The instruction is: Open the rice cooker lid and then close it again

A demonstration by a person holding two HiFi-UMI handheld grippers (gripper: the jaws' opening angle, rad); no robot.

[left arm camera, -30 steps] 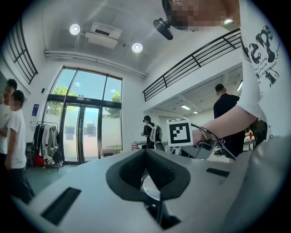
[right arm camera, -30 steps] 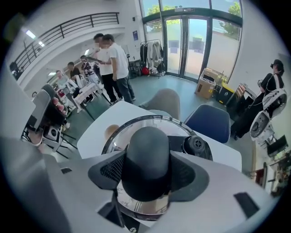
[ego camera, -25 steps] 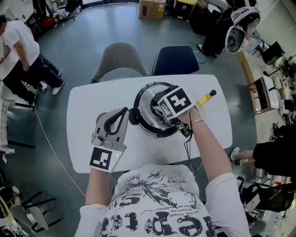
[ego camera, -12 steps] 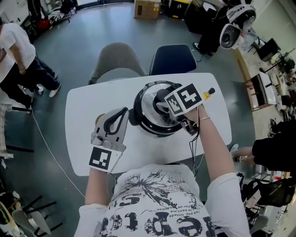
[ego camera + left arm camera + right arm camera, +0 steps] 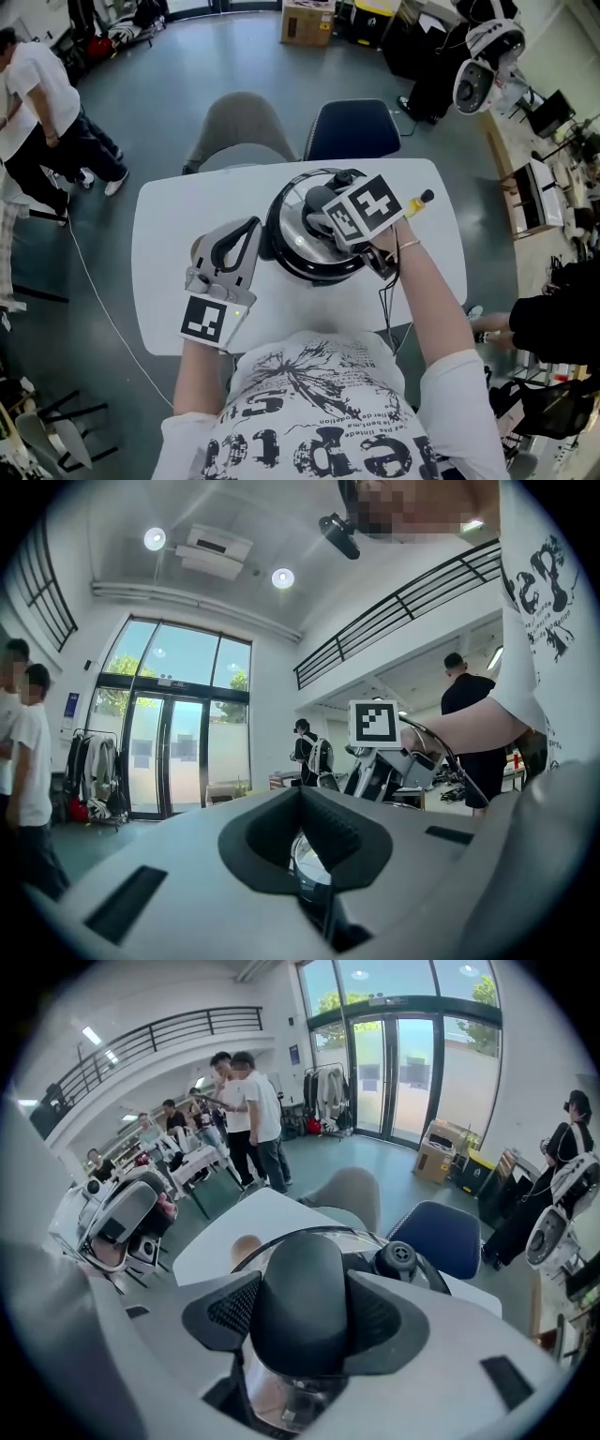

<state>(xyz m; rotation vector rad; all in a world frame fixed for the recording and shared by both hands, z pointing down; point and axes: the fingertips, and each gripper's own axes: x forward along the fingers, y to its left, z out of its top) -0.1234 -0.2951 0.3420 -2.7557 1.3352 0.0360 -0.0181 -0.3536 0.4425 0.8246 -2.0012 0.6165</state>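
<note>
1. Black pads of the right claw (image 5: 302,1321) press both sides of the knob (image 5: 302,1279). The claw is about half closed and angled down from above, a hold that suits lifting the lid (image 5: 295,234) straight up.
2. The lid sits over the cooker (image 5: 314,274) at the middle of the counter (image 5: 178,216). I cannot tell whether its rim is clear of the pot.
3. The left claw (image 5: 300,799) lies level on the counter just left of the cooker, tips together and empty. It is probably parked there to steady the pot.
4. A vent (image 5: 397,1258) stands just beyond the knob, clear of the pads.
5. A yellow bottle (image 5: 415,201) lies far right, and a cable (image 5: 382,300) hangs under the right wrist. Two chairs (image 5: 242,127) stand past the far edge. Nothing seems to block the lift.
</note>
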